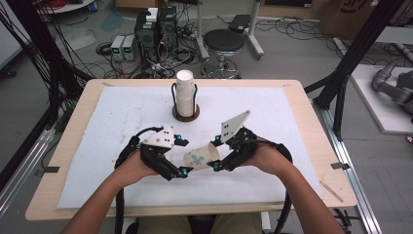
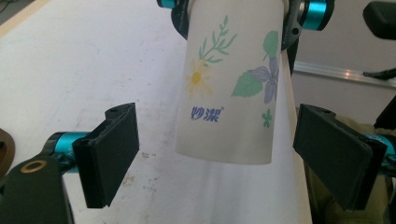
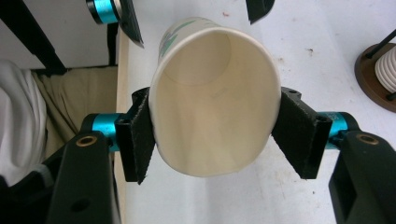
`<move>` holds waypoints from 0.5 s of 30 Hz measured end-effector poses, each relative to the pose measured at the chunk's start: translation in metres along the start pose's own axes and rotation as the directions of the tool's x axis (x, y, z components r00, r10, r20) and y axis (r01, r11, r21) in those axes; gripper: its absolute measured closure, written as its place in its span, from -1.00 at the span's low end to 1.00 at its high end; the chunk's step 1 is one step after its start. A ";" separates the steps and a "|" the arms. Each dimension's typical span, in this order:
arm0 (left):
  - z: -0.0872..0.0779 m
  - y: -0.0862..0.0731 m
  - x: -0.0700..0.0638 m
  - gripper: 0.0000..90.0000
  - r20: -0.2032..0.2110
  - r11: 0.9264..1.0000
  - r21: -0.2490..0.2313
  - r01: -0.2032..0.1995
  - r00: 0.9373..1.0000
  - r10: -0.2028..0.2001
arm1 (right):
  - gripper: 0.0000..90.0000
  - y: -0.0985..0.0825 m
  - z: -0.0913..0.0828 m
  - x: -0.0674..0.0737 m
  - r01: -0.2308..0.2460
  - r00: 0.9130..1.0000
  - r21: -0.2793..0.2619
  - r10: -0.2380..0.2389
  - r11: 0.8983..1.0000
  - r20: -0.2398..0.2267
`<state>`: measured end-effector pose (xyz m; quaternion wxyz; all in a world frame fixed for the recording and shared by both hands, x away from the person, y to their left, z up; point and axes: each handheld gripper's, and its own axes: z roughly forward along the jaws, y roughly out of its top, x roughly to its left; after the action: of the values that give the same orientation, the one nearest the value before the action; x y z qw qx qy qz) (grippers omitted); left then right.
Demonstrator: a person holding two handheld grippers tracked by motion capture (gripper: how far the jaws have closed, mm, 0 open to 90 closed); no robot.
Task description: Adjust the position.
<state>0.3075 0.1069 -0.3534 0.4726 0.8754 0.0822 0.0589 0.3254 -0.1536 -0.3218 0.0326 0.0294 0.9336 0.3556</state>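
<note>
Paper cup clenched at rim by right claw; left claw released, straddling base

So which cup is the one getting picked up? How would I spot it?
Look at the white mat on the wooden table. Near its front edge, between the person's two black grippers, a white paper cup with printed flowers lies tipped sideways, squeezed at its rim by the right gripper. Unlike the plain white cups stacked upright in the round brown holder farther back, it has a flower print.
</note>
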 end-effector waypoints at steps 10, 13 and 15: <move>0.011 0.002 -0.002 -0.67 0.014 0.998 0.060 -0.018 1.000 0.017 | -0.22 0.017 0.009 0.005 0.070 0.997 0.131 -0.072 0.989 0.007; 0.015 0.002 -0.003 -0.64 0.022 0.996 0.083 -0.026 0.999 0.025 | -0.22 0.021 0.010 0.005 0.080 0.997 0.143 -0.082 0.986 0.005; 0.016 0.002 -0.003 -0.63 0.026 0.996 0.085 -0.029 0.999 0.027 | -0.22 0.024 0.011 0.006 0.089 0.996 0.158 -0.090 0.983 0.004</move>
<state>0.3077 0.0919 -0.3606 0.4348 0.8966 0.0665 0.0510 0.3210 -0.1277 -0.3143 0.0511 -0.0082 0.9590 0.2786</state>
